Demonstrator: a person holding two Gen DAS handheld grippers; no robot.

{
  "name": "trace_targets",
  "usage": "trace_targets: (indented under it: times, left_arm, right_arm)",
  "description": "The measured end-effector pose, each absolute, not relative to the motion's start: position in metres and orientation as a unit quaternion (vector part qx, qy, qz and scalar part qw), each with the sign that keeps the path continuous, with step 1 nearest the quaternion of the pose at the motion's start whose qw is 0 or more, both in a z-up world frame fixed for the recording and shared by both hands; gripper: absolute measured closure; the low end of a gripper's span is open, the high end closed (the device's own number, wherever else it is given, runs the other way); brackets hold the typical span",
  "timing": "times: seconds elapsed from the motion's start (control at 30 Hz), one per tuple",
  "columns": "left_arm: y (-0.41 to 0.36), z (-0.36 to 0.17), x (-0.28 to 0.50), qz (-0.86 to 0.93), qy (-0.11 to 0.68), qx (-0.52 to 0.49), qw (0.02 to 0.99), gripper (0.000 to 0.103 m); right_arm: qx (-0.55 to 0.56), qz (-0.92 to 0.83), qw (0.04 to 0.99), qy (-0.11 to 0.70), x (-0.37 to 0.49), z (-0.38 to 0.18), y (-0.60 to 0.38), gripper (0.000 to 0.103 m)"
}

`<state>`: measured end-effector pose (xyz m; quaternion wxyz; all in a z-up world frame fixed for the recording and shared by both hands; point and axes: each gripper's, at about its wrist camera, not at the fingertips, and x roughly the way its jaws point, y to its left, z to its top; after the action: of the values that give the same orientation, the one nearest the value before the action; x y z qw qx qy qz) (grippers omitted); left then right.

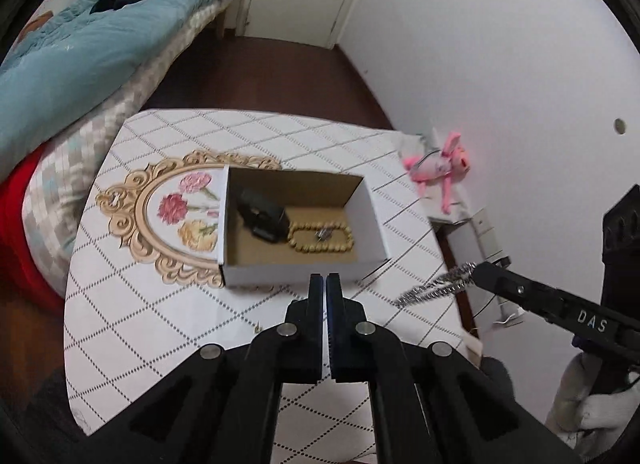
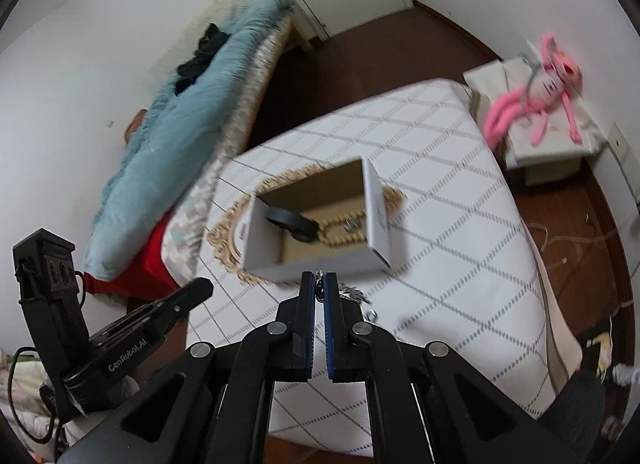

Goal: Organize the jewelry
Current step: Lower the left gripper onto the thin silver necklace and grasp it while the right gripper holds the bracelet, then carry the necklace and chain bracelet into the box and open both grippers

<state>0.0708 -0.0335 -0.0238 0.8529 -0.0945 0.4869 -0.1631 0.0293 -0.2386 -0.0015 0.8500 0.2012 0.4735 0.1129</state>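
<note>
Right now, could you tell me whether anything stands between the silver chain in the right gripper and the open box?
Nothing visible does. The right gripper holds the silver chain just short of the open box; its near wall is low and bare table lies between.

White walls (image 1: 480,44), brown floor (image 1: 260,76), bed (image 1: 80,56)

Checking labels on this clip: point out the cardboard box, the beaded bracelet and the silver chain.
cardboard box (image 1: 256,274), left wrist view, near outer wall.
beaded bracelet (image 1: 320,250), left wrist view, near bead row.
silver chain (image 1: 436,286), left wrist view, hanging middle.

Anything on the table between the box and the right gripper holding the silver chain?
No: in the left wrist view only bare tablecloth separates the box from the right gripper and its silver chain.
</note>
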Motion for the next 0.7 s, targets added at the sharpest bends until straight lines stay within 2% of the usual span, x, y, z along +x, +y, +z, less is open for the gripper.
trace_targets:
  times: [0.13,0.2,0.23,0.43,0.7]
  left_arm:
    - [-0.027,-0.050,0.076,-0.154,0.521,-0.100,0.834,0.094]
    - [-0.024,-0.069,0.074,-0.139,0.535,-0.093,0.828,0.075]
    - [-0.022,-0.085,0.072,-0.132,0.546,-0.090,0.822,0.074]
    - [-0.017,-0.146,0.062,-0.108,0.599,-0.082,0.789,0.073]
    - [-0.032,-0.168,0.057,-0.108,0.611,-0.043,0.783,0.072]
  right_arm:
    - [0.194,0.112,0.848,0.480,0.034,-0.008,-0.234,0.100]
    - [0.196,0.105,0.839,0.496,0.034,-0.025,-0.236,0.100]
    - [0.198,0.098,0.833,0.507,0.033,-0.037,-0.239,0.100]
    - [0.214,0.054,0.789,0.573,0.017,-0.113,-0.262,0.100]
    - [0.221,0.029,0.778,0.587,-0.001,-0.140,-0.277,0.100]
